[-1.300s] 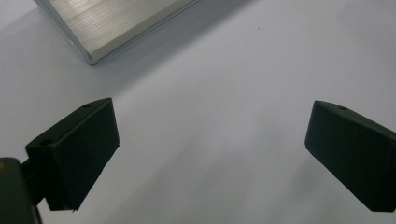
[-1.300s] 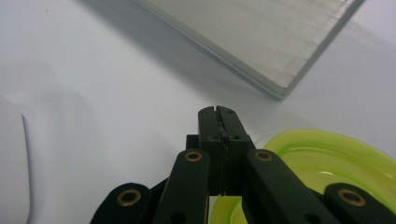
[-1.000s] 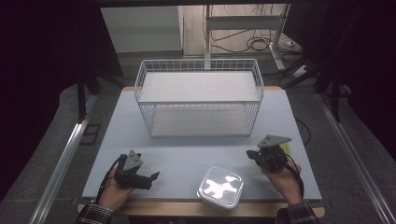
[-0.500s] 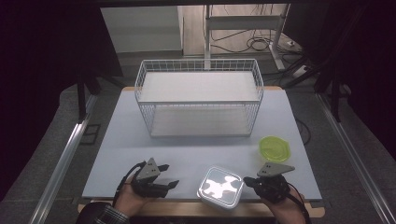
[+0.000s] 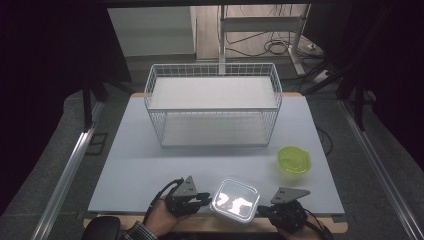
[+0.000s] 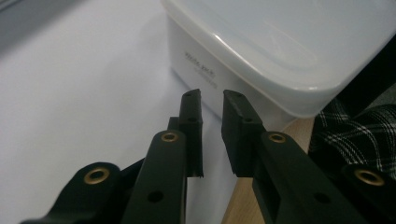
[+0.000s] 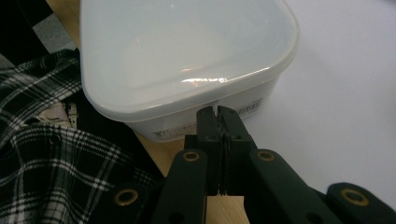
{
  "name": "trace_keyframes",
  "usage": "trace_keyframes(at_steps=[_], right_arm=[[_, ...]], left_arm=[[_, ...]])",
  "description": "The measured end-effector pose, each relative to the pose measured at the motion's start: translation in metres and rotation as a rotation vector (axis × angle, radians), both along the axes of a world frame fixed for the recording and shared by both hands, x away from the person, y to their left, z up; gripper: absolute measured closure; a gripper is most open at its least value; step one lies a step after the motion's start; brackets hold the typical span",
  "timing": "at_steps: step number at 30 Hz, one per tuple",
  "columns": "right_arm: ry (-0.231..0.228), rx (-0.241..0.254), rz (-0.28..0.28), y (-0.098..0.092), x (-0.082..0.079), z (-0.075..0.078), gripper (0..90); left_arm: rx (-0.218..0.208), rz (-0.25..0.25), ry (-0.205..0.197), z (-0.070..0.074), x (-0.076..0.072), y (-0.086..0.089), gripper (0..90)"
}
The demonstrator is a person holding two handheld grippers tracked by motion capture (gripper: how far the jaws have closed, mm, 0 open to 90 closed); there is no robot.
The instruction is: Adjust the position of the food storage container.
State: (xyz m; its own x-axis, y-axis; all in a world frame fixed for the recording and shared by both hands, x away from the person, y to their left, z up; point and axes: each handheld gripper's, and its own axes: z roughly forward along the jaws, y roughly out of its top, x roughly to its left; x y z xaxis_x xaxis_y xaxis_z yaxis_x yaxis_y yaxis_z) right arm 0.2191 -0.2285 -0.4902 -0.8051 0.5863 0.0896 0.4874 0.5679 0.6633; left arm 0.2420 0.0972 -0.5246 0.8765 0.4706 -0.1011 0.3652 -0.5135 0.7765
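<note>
White lidded container (image 5: pixel 235 200) at 6 o'clock on the pale table (image 5: pixel 150 165), sitting at the near edge, with its near corner out over the wooden strip. Milky lid on, closed, glare across the top.

Left gripper (image 5: pixel 204 199) at 9 o'clock of the container, tips pointing at its side wall, just beside it; touching or not, impossible to tell. Jaws just closed in, now near together with a narrow slit between the pads (image 6: pixel 192 116), nothing pinched in them.

Right gripper (image 5: pixel 266 211) at 3 o'clock of the container, tips aimed at its side wall just under the lid rim. Jaws pressed flat together, nothing between them, seen plainly in the right gripper view (image 7: pixel 217 122).

Yellow-green bowl (image 5: pixel 294 160) at 1 o'clock from the container, well apart, upright on the table near the right edge.

White wire basket (image 5: pixel 212 107) at 12 o'clock, far across the table, standing square.

Plaid sleeve (image 7: pixel 42 154) below the container in the right gripper view.
</note>
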Motion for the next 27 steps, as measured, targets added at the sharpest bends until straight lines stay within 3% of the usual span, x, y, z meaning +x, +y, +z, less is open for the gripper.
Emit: trace_keyframes(at_steps=[13, 27], right_arm=[[-0.007, 0.025, -0.027, 0.015, 0.031, -0.001, 89.2], [-0.040, 0.003, 0.025, 0.054, 0.073, 0.002, 89.4]], left_arm=[[-0.008, 0.071, 0.043, 0.000, 0.010, 0.013, 80.0], [0.011, 0.207, 0.044, 0.003, 0.028, 0.041, 82.1]])
